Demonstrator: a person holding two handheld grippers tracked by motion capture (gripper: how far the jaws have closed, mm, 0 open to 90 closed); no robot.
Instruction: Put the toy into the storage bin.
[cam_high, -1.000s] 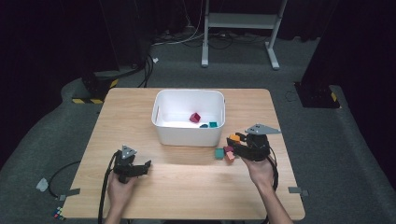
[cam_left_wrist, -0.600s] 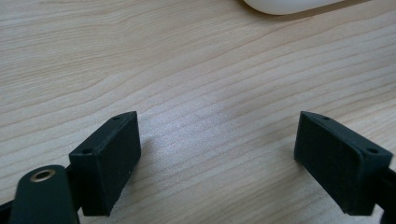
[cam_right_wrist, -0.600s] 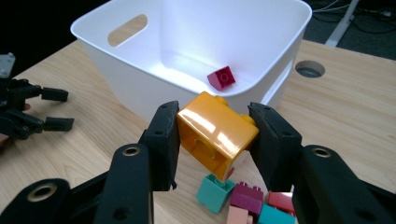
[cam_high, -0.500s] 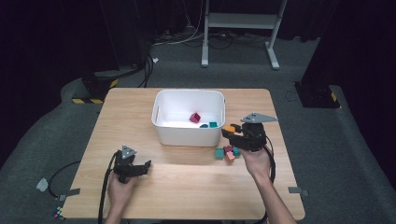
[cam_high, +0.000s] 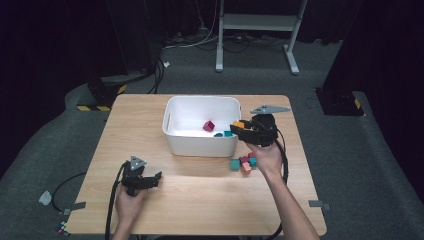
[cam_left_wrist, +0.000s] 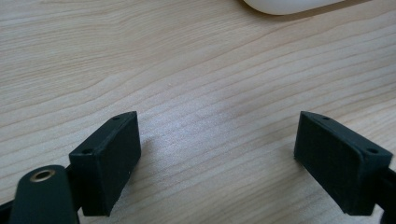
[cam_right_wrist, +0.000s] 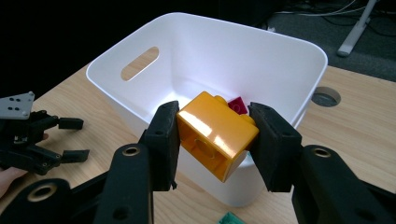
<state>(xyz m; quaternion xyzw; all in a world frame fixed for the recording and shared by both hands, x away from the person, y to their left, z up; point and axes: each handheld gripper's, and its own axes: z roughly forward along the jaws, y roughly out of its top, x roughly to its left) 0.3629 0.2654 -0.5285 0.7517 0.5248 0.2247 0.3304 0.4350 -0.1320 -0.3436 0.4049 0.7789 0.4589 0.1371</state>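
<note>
My right gripper (cam_high: 239, 127) (cam_right_wrist: 215, 133) is shut on an orange-yellow brick (cam_right_wrist: 215, 134) (cam_high: 239, 124), held over the right rim of the white bin (cam_high: 200, 145) (cam_right_wrist: 261, 56). Inside the bin lie a dark red brick (cam_high: 208, 126) (cam_right_wrist: 237, 104) and teal pieces (cam_high: 228, 133). A small heap of loose bricks (cam_high: 243, 163), teal, red and orange, sits on the table just right of the bin's front corner. My left gripper (cam_high: 156, 179) (cam_left_wrist: 219, 158) rests low on the wooden table (cam_high: 200, 190) (cam_left_wrist: 196, 70) near the front left, open, with bare wood between its jaws.
The table has a cable hole (cam_right_wrist: 325, 97) behind the bin. A metal stand (cam_high: 255, 35) and cables are on the floor beyond the far edge. Bare wood lies to the bin's left and along the front.
My right gripper has lifted the orange brick from beside the loose heap and carried it left and away to the bin's right rim. The left gripper has stayed put.
</note>
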